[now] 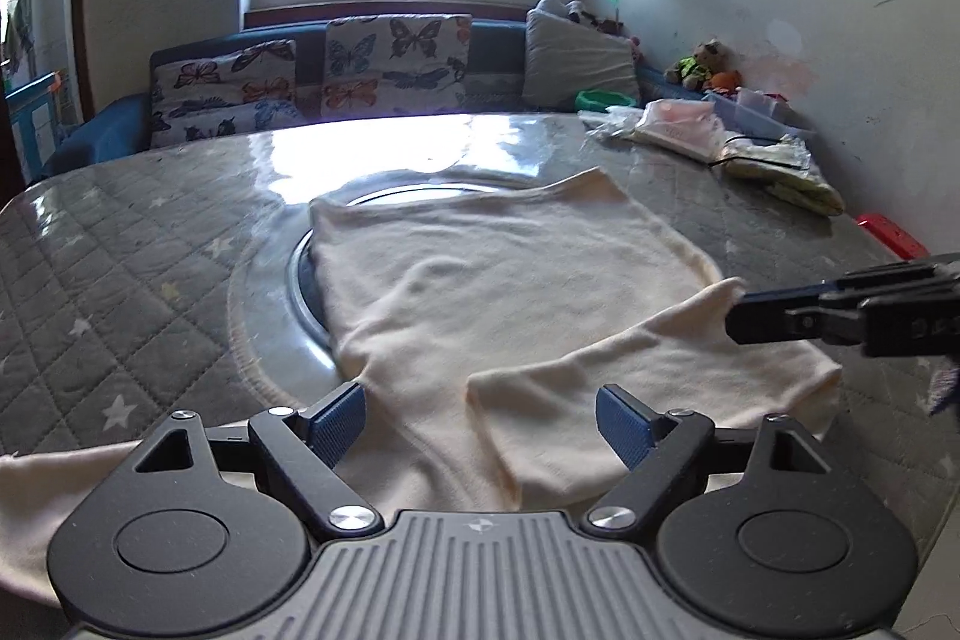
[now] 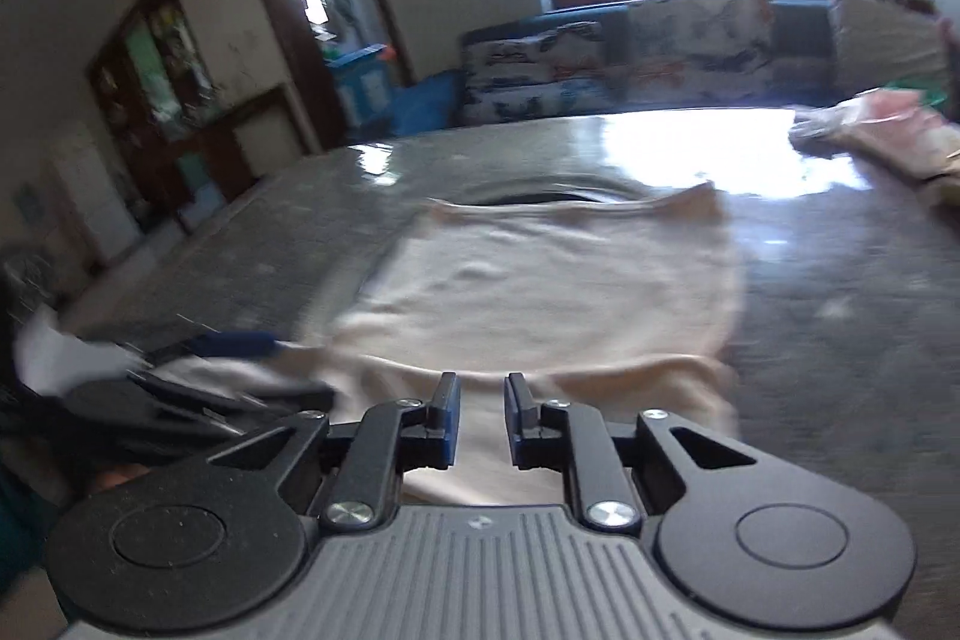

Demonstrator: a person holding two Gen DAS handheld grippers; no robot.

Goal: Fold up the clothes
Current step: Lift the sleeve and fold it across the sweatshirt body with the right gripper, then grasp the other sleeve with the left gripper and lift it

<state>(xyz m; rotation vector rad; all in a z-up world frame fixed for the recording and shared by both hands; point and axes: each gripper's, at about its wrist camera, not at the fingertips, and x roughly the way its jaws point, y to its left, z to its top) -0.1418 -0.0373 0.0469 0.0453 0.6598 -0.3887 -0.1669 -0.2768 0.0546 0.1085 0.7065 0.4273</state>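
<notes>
Cream top (image 1: 504,280) lies lengthwise away; left claw (image 1: 480,421) spread wide, right claw (image 2: 482,415) slightly parted, nothing gripped.

garment: my cream, soft knit top (image 1: 480,292) | state: lying flat, lightly wrinkled, one sleeve (image 1: 630,388) folded in across the lower body | place: middle of the grey quilted table, reaching to its near edge, far hem over the round metal ring set in the tabletop | other sleeve: draped at near-left edge
</notes>
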